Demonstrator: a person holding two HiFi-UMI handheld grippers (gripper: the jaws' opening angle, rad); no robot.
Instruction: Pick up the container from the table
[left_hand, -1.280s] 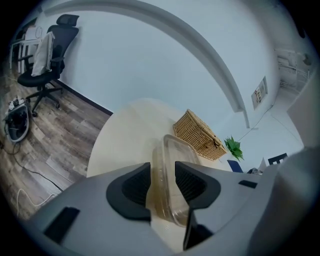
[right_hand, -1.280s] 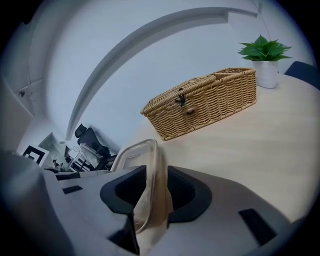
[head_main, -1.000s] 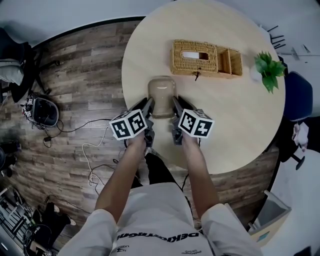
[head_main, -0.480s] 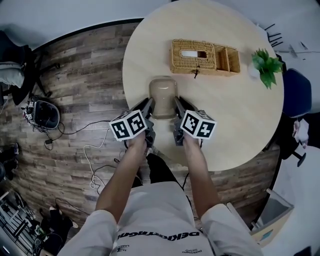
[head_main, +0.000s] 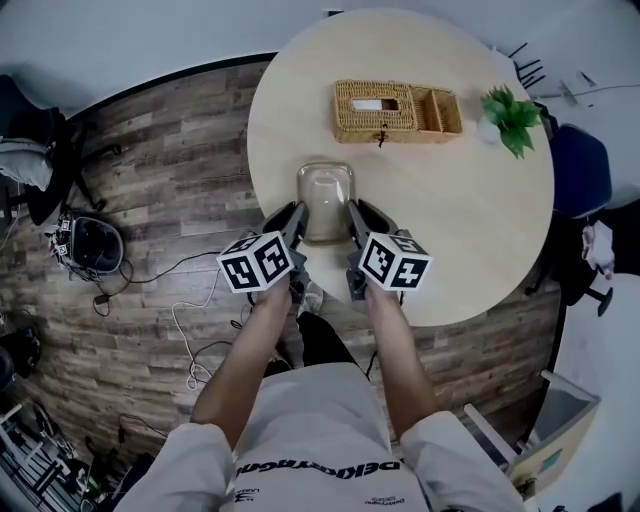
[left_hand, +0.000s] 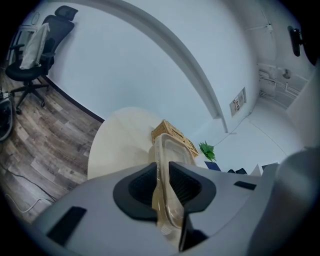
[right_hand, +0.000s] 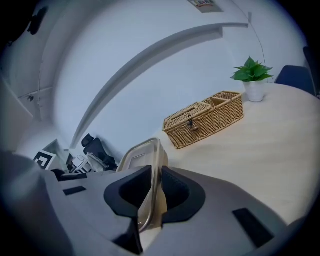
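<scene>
1. The left gripper (left_hand: 161, 180) is clamped on the left rim of the container (left_hand: 172, 150), with both dark pads pressed against the thin plastic edge.
2. The right gripper (right_hand: 156, 187) is closed the same way on the opposite rim of the container (right_hand: 142, 155), and the edge runs straight between its pads.
3. In the head view the left gripper (head_main: 295, 215) and right gripper (head_main: 355, 215) flank the container (head_main: 325, 195), each holding one long side at the end nearer the person.
4. The container is translucent beige, rectangular with rounded corners, and has a lid on top.
5. It sits over the near left part of the round, pale tabletop (head_main: 450, 230). Both gripper views suggest it is held just above the surface, but its underside cannot be seen.
6. Farther across the tabletop lies a wicker basket (head_main: 395, 110), well apart from the container.
7. A small potted plant (head_main: 508, 118) stands just right of the basket, near the tabletop's edge.
8. Around the tabletop is a wood-plank floor (head_main: 150, 200) with loose cables (head_main: 190, 300) lying on it.
</scene>
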